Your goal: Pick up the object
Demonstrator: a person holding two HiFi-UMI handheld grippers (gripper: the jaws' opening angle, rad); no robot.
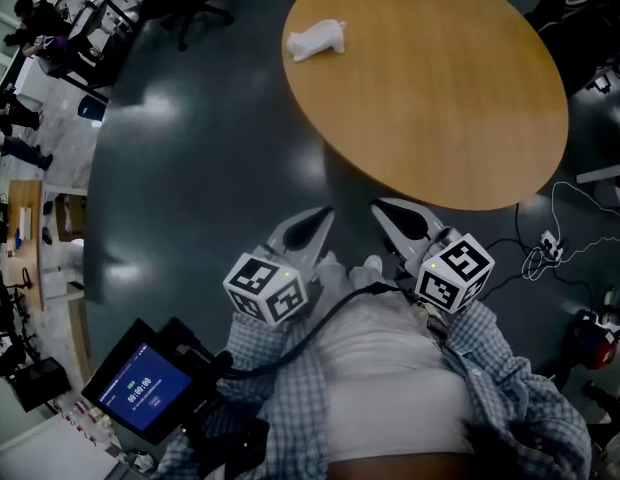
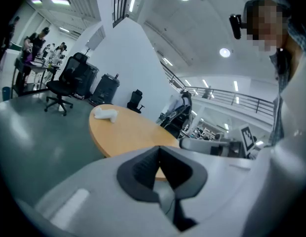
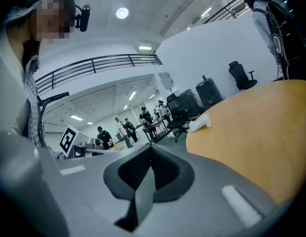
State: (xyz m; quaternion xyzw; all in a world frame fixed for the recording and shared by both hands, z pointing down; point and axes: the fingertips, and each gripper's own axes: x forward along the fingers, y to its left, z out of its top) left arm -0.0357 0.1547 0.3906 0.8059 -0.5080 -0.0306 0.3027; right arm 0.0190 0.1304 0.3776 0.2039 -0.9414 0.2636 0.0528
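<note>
A small white object lies near the far left edge of the round wooden table. It also shows as the white object in the left gripper view and the white object in the right gripper view. My left gripper is held close to the person's body, short of the table's near edge, jaws shut with nothing between them. My right gripper sits beside it, also shut and empty. Both are far from the object.
Dark grey floor surrounds the table. A screen device hangs at lower left. Cables and a power strip lie on the floor to the right. Office chairs and several people stand in the distance.
</note>
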